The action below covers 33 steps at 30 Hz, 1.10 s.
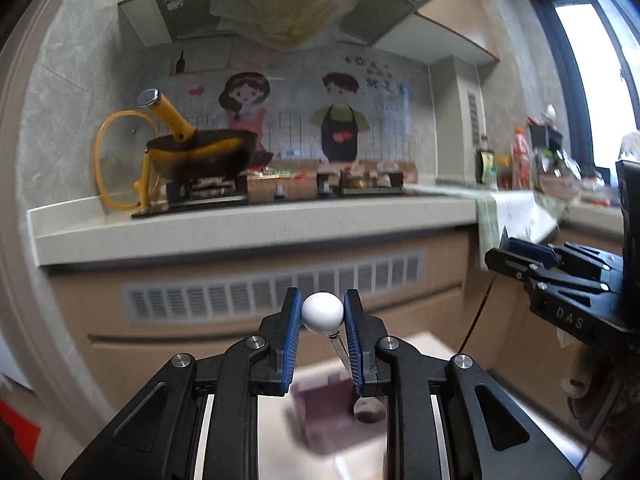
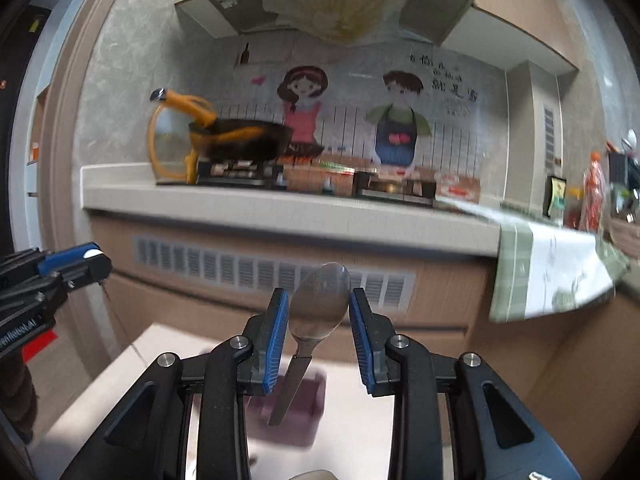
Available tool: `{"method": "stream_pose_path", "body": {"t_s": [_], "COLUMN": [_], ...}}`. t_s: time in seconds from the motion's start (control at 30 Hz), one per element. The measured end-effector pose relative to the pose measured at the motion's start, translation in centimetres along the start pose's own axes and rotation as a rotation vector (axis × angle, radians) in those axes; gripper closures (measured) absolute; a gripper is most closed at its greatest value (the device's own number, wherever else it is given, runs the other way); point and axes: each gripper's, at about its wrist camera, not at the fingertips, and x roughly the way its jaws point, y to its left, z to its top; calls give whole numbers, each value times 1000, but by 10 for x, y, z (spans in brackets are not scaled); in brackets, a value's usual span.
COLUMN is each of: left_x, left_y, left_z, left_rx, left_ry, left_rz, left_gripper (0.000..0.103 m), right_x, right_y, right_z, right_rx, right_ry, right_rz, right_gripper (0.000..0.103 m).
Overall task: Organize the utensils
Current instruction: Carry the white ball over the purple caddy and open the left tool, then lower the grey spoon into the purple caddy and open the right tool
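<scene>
My left gripper (image 1: 322, 314) clamps a white ball-ended utensil (image 1: 322, 313), my right gripper (image 2: 319, 308) a steel spoon (image 2: 318, 304); both hang handle-down over the purple plastic holder (image 2: 296, 404) directly below on the tabletop (image 2: 132, 360).

Glossy metal spoon (image 2: 320, 300); smooth white ball-ended utensil (image 1: 322, 313); ribbed blue fingers (image 2: 277, 340).

I see a utensil with a white ball end (image 1: 322, 313) and thin metal stem, its far end hanging low and blurred; a steel spoon (image 2: 318, 304) stands bowl-up, handle slanting down; a purple holder (image 2: 298, 404) lies blurred below.
</scene>
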Motion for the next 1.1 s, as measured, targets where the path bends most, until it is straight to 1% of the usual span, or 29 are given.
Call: {"method": "stream_pose_path", "body": {"t_s": [0.1, 0.2, 0.3, 0.37, 0.4, 0.43, 0.47, 0.5, 0.53, 0.6, 0.7, 0.73, 0.8, 0.87, 0.97, 1.1], "left_x": [46, 86, 118, 136, 144, 148, 156, 160, 158, 151, 135, 129, 114, 96, 70, 39], "left_y": [8, 16, 21, 24, 25, 24, 25, 26, 25, 27, 33, 36, 42, 47, 54, 64], "left_z": [4, -7, -32, -48, -57, -63, -70, -76, -79, -80, -78, -79, -84, -97, -119, -157], "left_rx": [-30, -65, -93, -110, -127, -136, -149, -156, -157, -150, -156, -157, -154, -142, -135, -180], "left_ry": [19, 73, 134, 176, 203, 226, 267, 294, 298, 288, 271, 268, 273, 288, 327, 401], "left_rz": [-13, -37, -68, -91, -115, -131, -145, -146, -148, -142, -138, -134, -114, -66, -31, 13], "left_gripper": [81, 81, 81, 81, 80, 79, 79, 79, 79, 79, 76, 73, 70, 66, 66, 65], "right_x": [29, 60, 97, 113, 122, 133, 139, 146, 154, 157, 148, 139, 124, 108, 92, 77], "right_y": [2, 6, 11, 12, 12, 12, 11, 9, 6, 0, -7, -9, -9, -11, 1, 33], "right_z": [9, 1, -23, -41, -50, -61, -68, -75, -84, -92, -92, -91, -89, -88, -102, -143], "right_rx": [-27, -57, -70, -71, -68, -57, -45, -25, 11, 44, 52, 47, 42, 54, 58, 12], "right_ry": [7, 47, 131, 178, 208, 247, 279, 326, 376, 393, 364, 344, 318, 303, 349, 464], "right_rz": [-12, -17, -1, 4, 10, 35, 58, 88, 123, 139, 129, 126, 116, 122, 182, 266], "right_gripper": [74, 74, 74, 75, 75, 74, 74, 74, 74, 72, 72, 72, 72, 71, 69, 69]}}
